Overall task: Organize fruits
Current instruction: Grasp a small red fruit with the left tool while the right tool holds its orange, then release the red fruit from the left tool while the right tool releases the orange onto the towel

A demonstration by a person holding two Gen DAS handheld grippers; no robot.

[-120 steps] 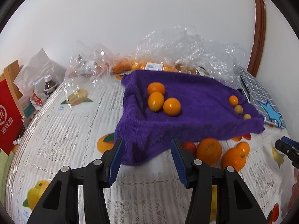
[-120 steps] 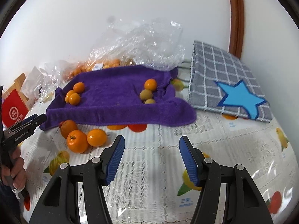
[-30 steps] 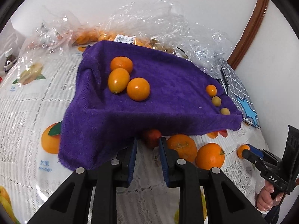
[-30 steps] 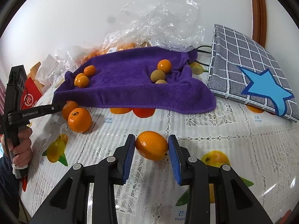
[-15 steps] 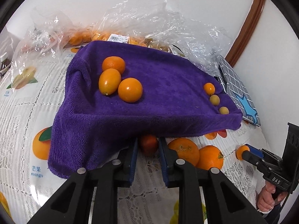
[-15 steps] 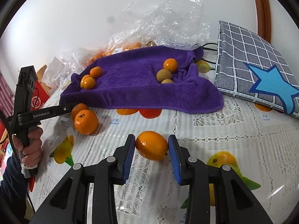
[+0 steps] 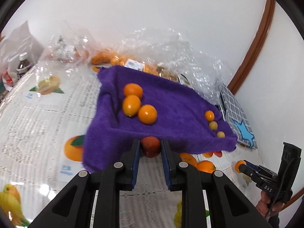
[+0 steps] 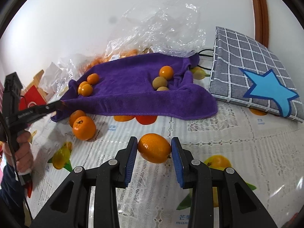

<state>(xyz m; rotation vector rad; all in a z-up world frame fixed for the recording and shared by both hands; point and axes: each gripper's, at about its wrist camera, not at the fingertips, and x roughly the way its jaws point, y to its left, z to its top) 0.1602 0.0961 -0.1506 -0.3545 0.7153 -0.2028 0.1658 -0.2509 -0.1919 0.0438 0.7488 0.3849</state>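
Left gripper (image 7: 150, 147) clamping reddish fruit (image 7: 150, 146), purple towel (image 7: 171, 117) behind, 3 oranges (image 7: 139, 104) on it

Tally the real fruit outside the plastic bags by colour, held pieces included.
Orange fruit: 7 (4 on the purple towel, 2 loose on the table, 1 in the right gripper)
Yellow-green fruit: 2, both on the towel
Dark red fruit: 1, in the left gripper
Total: 10

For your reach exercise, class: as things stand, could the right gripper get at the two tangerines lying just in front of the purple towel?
Probably not yet. The right gripper is shut on an orange fruit, so it is occupied. The path across the table to the two tangerines looks clear otherwise.
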